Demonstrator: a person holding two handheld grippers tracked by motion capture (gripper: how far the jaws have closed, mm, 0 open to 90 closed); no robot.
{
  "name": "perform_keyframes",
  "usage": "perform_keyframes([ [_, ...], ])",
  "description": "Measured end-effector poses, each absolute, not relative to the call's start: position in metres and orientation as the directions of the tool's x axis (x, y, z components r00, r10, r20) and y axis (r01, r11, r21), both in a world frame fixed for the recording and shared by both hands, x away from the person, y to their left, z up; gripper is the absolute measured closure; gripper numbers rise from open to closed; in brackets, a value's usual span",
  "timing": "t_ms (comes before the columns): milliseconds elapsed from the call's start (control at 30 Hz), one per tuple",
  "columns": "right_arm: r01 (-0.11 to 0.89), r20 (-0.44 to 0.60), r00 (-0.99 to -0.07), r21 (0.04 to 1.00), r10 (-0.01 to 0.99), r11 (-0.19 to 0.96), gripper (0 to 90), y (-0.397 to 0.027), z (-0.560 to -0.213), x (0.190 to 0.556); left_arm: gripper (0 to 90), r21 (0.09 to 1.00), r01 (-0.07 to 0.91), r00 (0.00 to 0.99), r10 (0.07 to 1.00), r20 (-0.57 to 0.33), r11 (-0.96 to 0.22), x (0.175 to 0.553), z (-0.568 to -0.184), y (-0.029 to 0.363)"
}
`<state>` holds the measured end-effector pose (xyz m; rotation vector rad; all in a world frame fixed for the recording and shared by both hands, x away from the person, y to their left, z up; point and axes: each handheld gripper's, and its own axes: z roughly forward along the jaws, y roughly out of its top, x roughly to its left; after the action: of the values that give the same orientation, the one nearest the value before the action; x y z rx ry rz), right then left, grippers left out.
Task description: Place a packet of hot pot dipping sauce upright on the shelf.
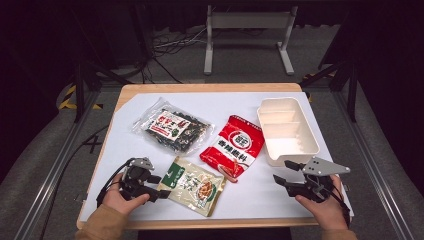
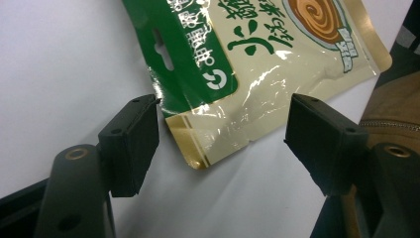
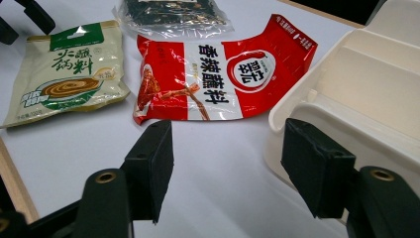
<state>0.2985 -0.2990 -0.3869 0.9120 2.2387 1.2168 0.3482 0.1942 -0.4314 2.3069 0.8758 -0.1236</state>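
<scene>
Two hands come in at the near edge of the tabletop (image 1: 150,90), one gripper in each. On the person's left, the left gripper (image 1: 161,186) sits right at the corner of a green-and-cream pouch (image 1: 195,185); from the left gripper view its two black fingers (image 2: 131,144) stand wide apart with the pouch's gold-trimmed corner lying between them, and neither one touches it as far as I can see. On the right, the right gripper (image 1: 284,172) hovers just short of a cream bin (image 1: 287,131), its fingers (image 3: 151,166) also spread open and holding nothing; the bin's near wall is just beside one of them in the right gripper view.

Counting what lies on the white sheet (image 1: 135,135) that covers the wood: three food packets and one bin. The packets run in a loose diagonal. Farthest back and to the left is a clear bag of dark dried stuff (image 1: 171,126) with a red-and-white label. Right of it lies a red packet (image 1: 233,146) with a round white emblem, one end curling up slightly. Nearest the person is the green-and-cream pouch, printed with a bowl of brown sauce; its far right corner nearly meets the red packet's near end.

The bin stands at the right side, open-topped, with ridges dividing its inside into three sections.

Beyond the tabletop stands one grey metal frame (image 1: 249,30) on the floor, with a tangle of cables (image 1: 170,45) to its left.
</scene>
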Motion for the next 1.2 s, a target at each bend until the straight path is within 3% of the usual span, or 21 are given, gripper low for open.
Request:
perform_keyframes([
  [267, 0.348, -0.056, -0.693, 0.848, 0.719, 0.401, 36.8, -0.298, -0.388, 0.299, 30.4, 0.527, 0.629, 0.770, 0.553, -0.318, -0.571, 0.349, -0.435, 0.191],
  [633, 0.351, -0.052, -0.697, 0.845, 0.715, 0.404, 36.6, -0.296, -0.389, 0.300, 38.5, 0.625, 0.590, 0.801, 0.470, -0.371, -0.511, 0.346, -0.424, 0.196],
  [833, 0.351, -0.051, -0.701, 0.843, 0.711, 0.407, 36.5, -0.295, -0.390, 0.300, 41.3, 0.570, 0.600, 0.797, 0.482, -0.364, -0.561, 0.347, -0.435, 0.185],
  [1000, 0.353, -0.049, -0.700, 0.844, 0.712, 0.405, 36.4, -0.296, -0.390, 0.300, 50.2, 0.552, 0.599, 0.796, 0.508, -0.331, -0.579, 0.349, -0.439, 0.178],
  [1200, 0.354, -0.047, -0.702, 0.843, 0.711, 0.405, 40.2, -0.296, -0.390, 0.299, 73.1, 0.549, 0.623, 0.772, 0.548, -0.321, -0.557, 0.353, -0.440, 0.181],
])
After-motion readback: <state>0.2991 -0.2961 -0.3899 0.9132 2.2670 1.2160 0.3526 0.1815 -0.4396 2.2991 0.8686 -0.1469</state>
